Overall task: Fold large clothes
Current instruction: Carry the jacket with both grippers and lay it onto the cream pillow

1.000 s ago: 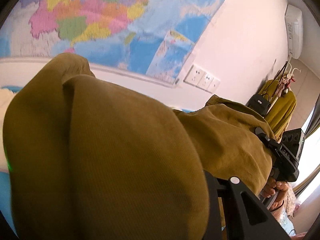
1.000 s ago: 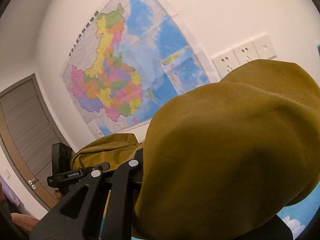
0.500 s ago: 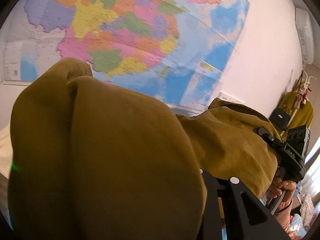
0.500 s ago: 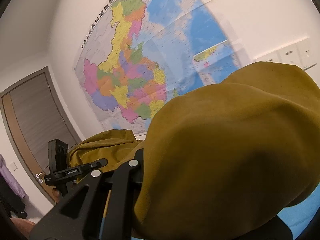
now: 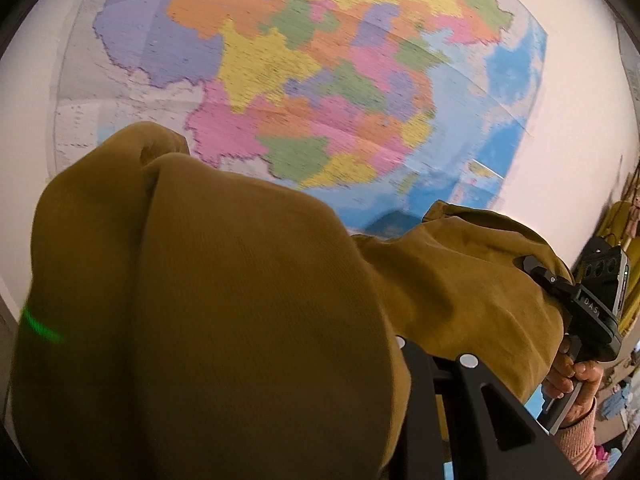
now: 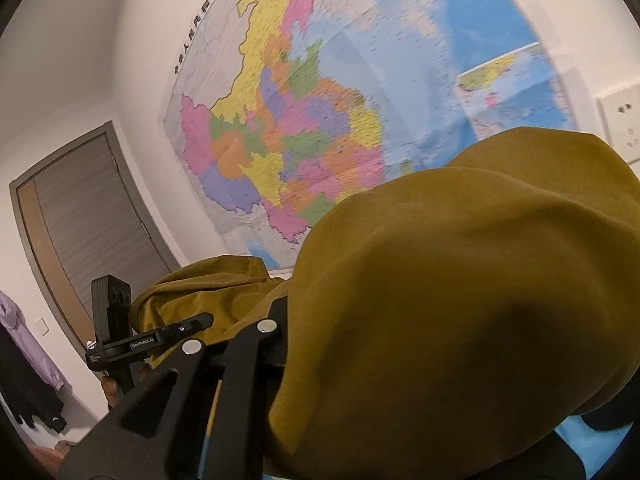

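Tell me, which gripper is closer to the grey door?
Left. The left gripper holds the mustard garment at the end nearest the door; the right gripper holds the other end, farther from it.

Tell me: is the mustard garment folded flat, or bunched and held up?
Bunched and held up. The mustard garment bulges over the left gripper and right gripper, with the wall map behind; no fold shows.

A room in a home, likely a bedroom: a large multicoloured paper wall map [image 6: 320,112] on a white wall, a grey-framed wooden door [image 6: 84,216], a white wall socket plate [image 6: 622,120], and dark and lilac clothes hanging [image 6: 28,360] beside the door.
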